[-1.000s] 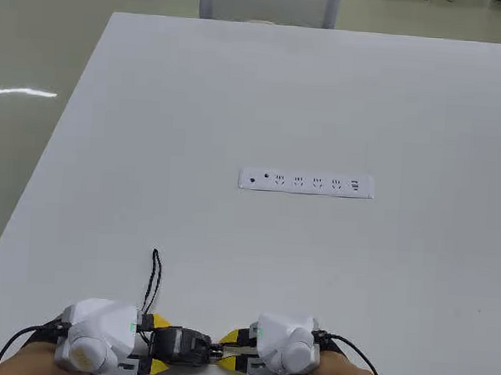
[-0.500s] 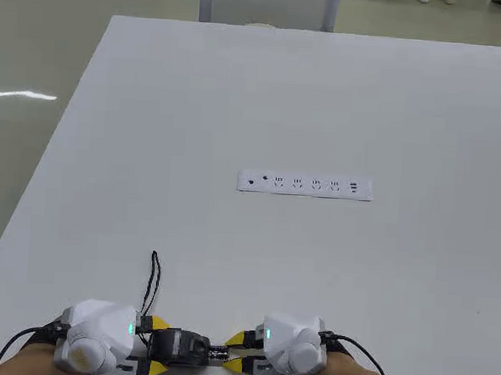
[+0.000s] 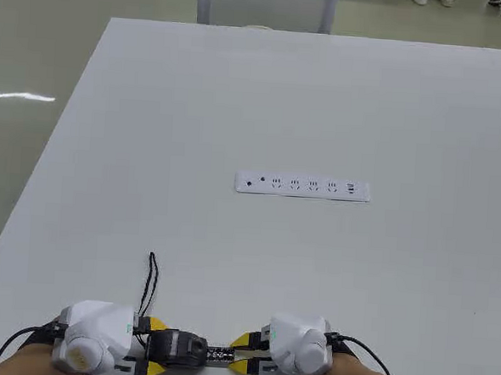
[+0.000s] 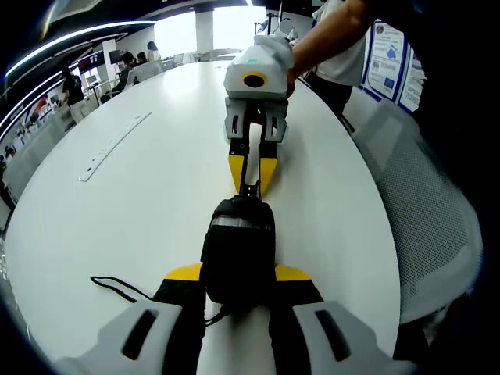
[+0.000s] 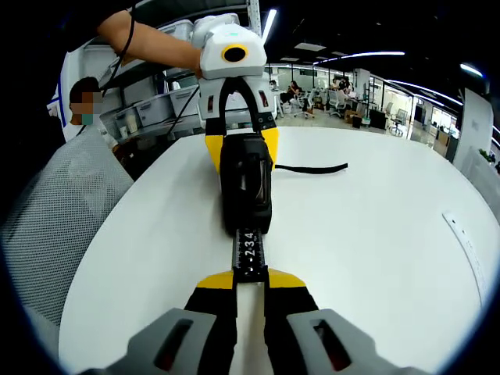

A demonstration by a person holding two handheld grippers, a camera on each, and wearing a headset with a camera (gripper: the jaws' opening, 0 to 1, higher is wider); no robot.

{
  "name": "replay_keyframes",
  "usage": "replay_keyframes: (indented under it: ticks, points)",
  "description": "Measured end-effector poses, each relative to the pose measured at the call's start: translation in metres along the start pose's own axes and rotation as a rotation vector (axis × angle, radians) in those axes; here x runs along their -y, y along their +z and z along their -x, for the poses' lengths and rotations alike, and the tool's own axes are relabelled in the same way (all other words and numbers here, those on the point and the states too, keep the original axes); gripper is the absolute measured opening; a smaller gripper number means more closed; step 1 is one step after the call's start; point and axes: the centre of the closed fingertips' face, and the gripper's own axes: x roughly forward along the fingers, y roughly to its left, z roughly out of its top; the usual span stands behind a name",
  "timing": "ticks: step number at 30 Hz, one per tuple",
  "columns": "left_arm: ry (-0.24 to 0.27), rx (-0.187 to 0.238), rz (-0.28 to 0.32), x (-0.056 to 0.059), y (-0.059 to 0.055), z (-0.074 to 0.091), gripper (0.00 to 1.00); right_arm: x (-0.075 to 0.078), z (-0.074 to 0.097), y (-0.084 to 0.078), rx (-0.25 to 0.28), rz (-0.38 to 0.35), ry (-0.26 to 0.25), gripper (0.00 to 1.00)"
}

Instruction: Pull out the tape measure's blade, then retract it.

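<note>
The black, boxy tape measure case [image 3: 177, 350] lies at the near edge of the white table [image 3: 239, 102], toward its near left corner, with its thin black wrist cord [image 3: 150, 282] trailing away across the tabletop. The left gripper [image 4: 238, 273] has its yellow-tipped jaws pinched on the sides of the case. The right gripper [image 5: 250, 280] faces it, its jaws pressed together on the free end of the dark, numbered blade [image 5: 249, 248]. Only a short stretch of blade shows between case and right gripper, the numerals 2, 3 and 4 readable in the right gripper view. A long white power strip [image 3: 302, 186] sits well apart, near the table's middle. By my reading the pull-out has barely begun: most of the draw and the whole retraction are left
</note>
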Motion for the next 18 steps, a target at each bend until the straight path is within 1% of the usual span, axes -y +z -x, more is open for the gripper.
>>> replay_keyframes:
  ticks: [12,18]
  points:
    - [-0.004,-0.003,0.002,0.001,0.002,0.000,0.27,-0.001,0.010,-0.007,-0.008,-0.005,-0.001,0.10]
    - [-0.005,-0.003,0.004,0.001,0.001,0.000,0.27,-0.001,0.012,-0.010,-0.011,-0.010,-0.001,0.10]
